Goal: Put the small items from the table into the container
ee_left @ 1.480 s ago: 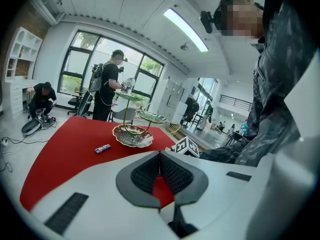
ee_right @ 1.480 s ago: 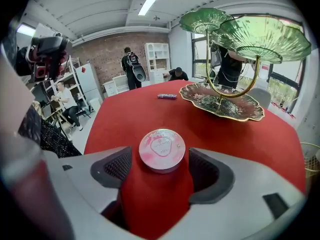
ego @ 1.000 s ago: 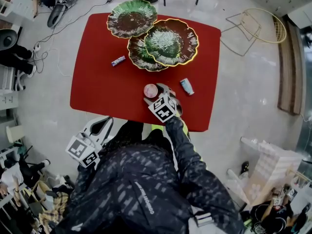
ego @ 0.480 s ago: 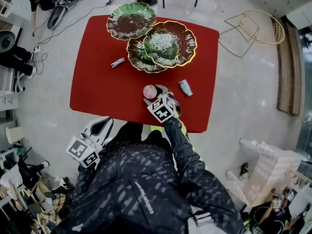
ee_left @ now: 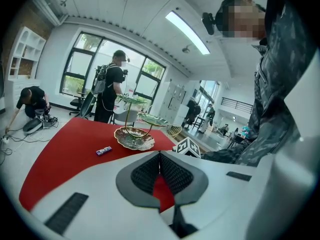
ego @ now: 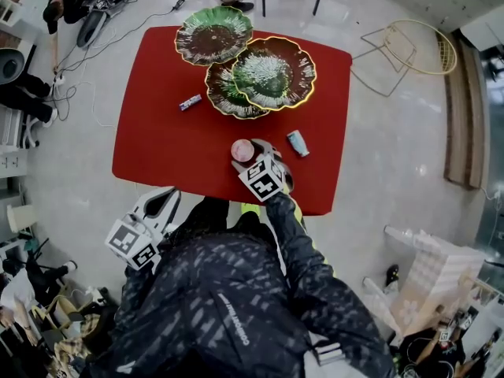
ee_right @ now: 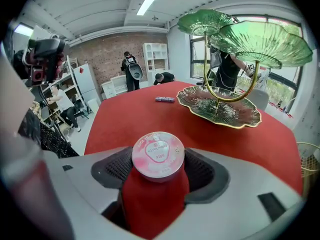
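Note:
A round pink tin stands on the red table near its front edge. My right gripper is shut on it, with a pad touching each side. A small blue wrapped item lies at the table's left. To the right of the tin lies a teal tube. The container is a tiered stand of green leaf-shaped dishes at the back of the table. My left gripper hangs shut and empty off the table's front left edge.
The stand's upper dishes overhang the lowest one on a gold stem. Cables and a crouching person are on the floor at the back left. A yellow wire frame stands on the floor to the right.

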Motion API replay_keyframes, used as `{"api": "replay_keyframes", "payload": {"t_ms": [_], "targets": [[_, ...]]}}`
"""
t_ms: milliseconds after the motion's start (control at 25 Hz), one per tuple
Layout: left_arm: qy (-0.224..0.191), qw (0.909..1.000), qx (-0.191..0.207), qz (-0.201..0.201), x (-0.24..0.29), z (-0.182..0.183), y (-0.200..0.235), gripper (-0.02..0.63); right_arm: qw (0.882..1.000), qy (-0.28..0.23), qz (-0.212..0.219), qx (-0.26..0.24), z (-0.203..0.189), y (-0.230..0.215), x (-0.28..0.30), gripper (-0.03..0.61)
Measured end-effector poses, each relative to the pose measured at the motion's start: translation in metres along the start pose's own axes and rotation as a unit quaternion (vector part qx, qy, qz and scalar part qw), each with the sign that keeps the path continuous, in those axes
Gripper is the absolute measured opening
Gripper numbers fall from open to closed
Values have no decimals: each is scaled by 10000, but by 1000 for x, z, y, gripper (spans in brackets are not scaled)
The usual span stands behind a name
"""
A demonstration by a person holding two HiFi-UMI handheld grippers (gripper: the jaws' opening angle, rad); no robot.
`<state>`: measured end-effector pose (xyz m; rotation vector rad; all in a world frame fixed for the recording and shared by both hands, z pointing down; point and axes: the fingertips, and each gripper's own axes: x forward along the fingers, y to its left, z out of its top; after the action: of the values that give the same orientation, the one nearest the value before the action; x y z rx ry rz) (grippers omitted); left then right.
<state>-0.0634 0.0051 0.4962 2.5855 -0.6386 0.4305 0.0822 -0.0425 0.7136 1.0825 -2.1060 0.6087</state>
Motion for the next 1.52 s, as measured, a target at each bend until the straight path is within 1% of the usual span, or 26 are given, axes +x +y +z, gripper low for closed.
{"api": "replay_keyframes", "payload": {"t_ms": [320, 600, 800, 1080, 1320, 1520], "targets": [[-159, 9998, 38, -99, 5, 8, -4, 10, 9999, -100, -63, -75, 20, 3, -26, 330], [-366, 9990, 43, -246, 14, 17, -13, 10, 9997, -129, -74, -190, 38, 7, -51, 331], [-534, 9982, 43, -281, 18, 22, -15, 11, 9995, -183, -114, -236, 54, 6, -68, 330], [-751, 9968, -4, -266, 19, 28, -16, 10, 9990, -222, -172, -338, 86, 0, -101, 330], [-865, 9957, -8, -345, 26, 35, -18, 9, 9980, -393, -215, -451, 119, -3, -126, 331], [-929, 9947, 30, -433, 31, 42, -22, 9, 9971, -493, -307, -494, 138, -10, -140, 330]]}}
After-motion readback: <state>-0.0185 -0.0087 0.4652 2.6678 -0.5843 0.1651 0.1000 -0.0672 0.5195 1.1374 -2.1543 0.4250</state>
